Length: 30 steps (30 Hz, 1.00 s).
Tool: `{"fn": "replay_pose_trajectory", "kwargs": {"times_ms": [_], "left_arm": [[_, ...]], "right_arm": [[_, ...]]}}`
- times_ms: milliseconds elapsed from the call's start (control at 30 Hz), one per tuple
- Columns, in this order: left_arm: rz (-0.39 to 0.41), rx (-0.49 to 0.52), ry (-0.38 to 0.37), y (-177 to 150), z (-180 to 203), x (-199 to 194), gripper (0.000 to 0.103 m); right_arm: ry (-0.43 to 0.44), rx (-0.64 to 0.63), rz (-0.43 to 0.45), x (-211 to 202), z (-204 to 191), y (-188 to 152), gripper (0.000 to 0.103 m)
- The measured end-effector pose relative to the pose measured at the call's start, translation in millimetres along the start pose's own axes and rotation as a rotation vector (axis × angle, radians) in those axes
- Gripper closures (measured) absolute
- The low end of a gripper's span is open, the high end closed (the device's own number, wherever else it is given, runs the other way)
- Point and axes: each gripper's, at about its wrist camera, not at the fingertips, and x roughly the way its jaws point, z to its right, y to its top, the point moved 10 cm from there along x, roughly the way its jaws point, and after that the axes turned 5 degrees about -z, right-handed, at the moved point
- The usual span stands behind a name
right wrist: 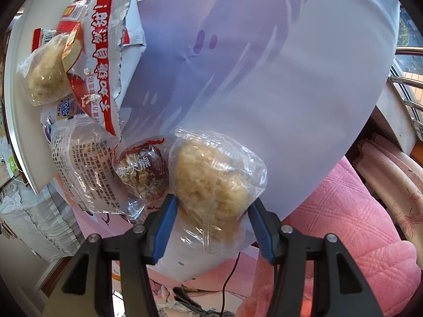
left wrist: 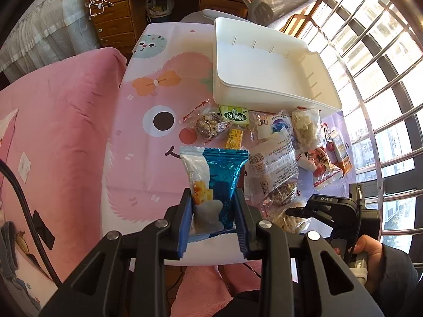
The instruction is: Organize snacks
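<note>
My left gripper (left wrist: 213, 218) is shut on a blue and white snack packet (left wrist: 215, 182) and holds it upright above the pink cartoon tablecloth (left wrist: 148, 137). A white tray (left wrist: 267, 71) stands empty at the far right of the table. A pile of wrapped snacks (left wrist: 280, 142) lies in front of the tray. My right gripper (right wrist: 212, 223) has its jaws around a clear bag of pale puffed rice cake (right wrist: 214, 179) at the table's near edge; the blue pads (right wrist: 165, 227) touch the bag's sides. It also shows in the left wrist view (left wrist: 301, 215).
A red and silver packet (right wrist: 103, 52), a dark nut ball in clear wrap (right wrist: 144, 169), a printed clear packet (right wrist: 84, 169) and another rice cake bag (right wrist: 45, 74) lie left of my right gripper. Pink bedding (left wrist: 53, 137) flanks the table. A wooden desk (left wrist: 164, 2) and window bars (left wrist: 383, 84) stand beyond.
</note>
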Motion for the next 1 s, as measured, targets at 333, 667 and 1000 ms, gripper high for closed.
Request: {"fn": "replay_pose_trajectory", "kwargs": {"times_ms": [333,667,1000], "left_arm": [[0.034,-0.010,-0.005,25,34,-8,0.075],[0.067,0.051,-0.024,60,81,-14,0.075],[0.111,0.089,-0.026,98,114,-17,0.075]], "right_arm": [[-0.011,-0.118,-0.135,-20,-8,5,0.071],[0.043,-0.286,-0.229,-57,-21,-3,0.083],[0.107,-0.574,-0.157,-111,-79,3,0.103]]}}
